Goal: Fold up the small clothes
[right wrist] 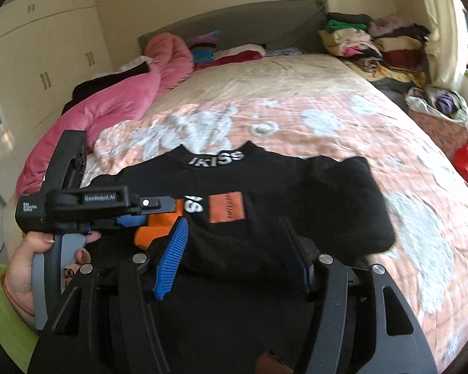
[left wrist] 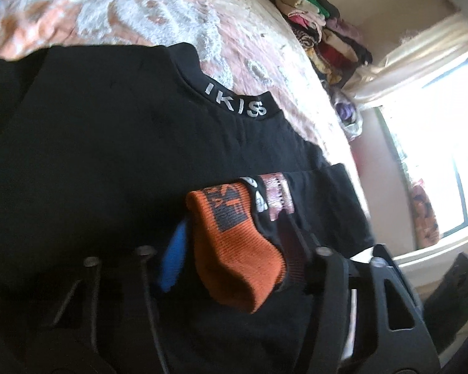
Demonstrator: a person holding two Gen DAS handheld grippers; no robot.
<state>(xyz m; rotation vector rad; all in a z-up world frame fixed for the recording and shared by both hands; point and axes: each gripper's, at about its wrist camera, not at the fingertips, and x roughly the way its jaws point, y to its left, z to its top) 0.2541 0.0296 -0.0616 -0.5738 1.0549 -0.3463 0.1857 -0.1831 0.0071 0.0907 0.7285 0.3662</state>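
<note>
A bedroom: a wide bed (right wrist: 296, 99) under a peach and white floral cover fills the view, with a pink quilt (right wrist: 124, 99) bunched along one side.

A small black sweatshirt (right wrist: 296, 193), its collar printed "IKISS", lies flat on the cover. Its collar points toward the headboard, so its long axis runs away from both grippers.

The left gripper (left wrist: 234, 243) sits at the sweatshirt's near-left edge, its blue-padded fingers clamped on an orange ribbed cuff (left wrist: 234, 249) laid over the chest.

The right gripper (right wrist: 234, 255) hovers over the sweatshirt's near hem, fingers spread apart with black cloth between them but not pinched.

The cuff lies left of the right gripper, so the left hand (right wrist: 25, 268) is nearer.
</note>
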